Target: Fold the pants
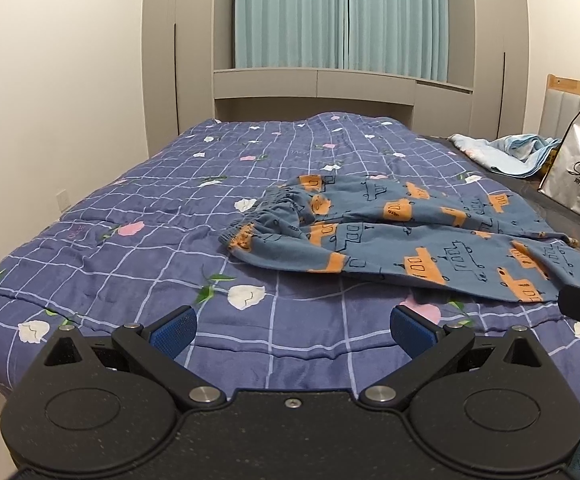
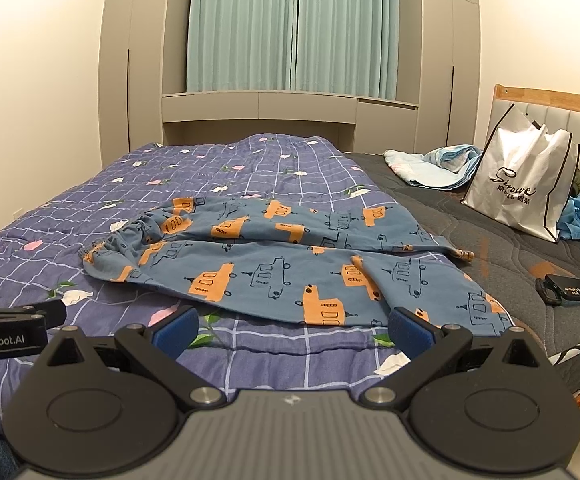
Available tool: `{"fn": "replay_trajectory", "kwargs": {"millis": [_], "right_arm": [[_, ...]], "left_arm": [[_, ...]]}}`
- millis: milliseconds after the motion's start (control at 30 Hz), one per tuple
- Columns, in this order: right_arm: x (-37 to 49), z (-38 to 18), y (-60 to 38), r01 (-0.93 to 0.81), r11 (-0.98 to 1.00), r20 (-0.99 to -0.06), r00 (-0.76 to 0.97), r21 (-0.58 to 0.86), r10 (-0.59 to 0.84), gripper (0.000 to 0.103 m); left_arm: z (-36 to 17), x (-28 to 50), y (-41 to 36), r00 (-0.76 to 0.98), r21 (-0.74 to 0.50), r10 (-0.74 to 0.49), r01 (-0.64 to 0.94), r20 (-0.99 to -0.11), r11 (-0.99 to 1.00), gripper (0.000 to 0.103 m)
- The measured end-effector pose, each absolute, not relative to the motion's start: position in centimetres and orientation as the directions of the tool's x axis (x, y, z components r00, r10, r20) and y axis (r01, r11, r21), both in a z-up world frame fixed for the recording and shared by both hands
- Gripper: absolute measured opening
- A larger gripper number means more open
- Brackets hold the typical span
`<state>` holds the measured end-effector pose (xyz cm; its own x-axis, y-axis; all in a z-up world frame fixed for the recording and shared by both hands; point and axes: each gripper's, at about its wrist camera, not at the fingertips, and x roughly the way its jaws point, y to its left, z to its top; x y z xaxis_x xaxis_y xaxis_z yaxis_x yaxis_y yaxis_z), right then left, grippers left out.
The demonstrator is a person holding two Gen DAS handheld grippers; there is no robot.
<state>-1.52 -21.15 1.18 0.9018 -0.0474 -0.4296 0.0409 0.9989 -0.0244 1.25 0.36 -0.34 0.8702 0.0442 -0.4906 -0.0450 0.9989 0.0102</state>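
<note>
White bag point(image 2: 524, 184) reads "Sirowe"; left tongs point(image 1: 293, 330) and right tongs point(image 2: 293, 330) gape wide near pants point(image 2: 273, 256).

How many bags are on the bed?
1. A white shopping bag stands on the dark mattress, right of the pants. Others may be hidden behind it.

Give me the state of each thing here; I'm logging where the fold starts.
pants: unfolded, rumpled, lying on the quilt
left tongs: open, empty
right tongs: open, empty
curtains: drawn shut
white bag: upright on the mattress
quilt: spread out
</note>
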Motion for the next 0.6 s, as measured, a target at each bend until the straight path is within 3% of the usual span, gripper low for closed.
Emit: {"fn": "replay_trajectory", "kwargs": {"millis": [600], "right_arm": [[4.7, 2.0, -22.4, -0.076, 0.995, -0.408, 0.908, 0.067, 0.097, 0.103]], "left_arm": [[1.1, 8.3, 2.0, 0.834, 0.018, 0.014, -0.005, -0.551, 1.0, 0.103]]}}
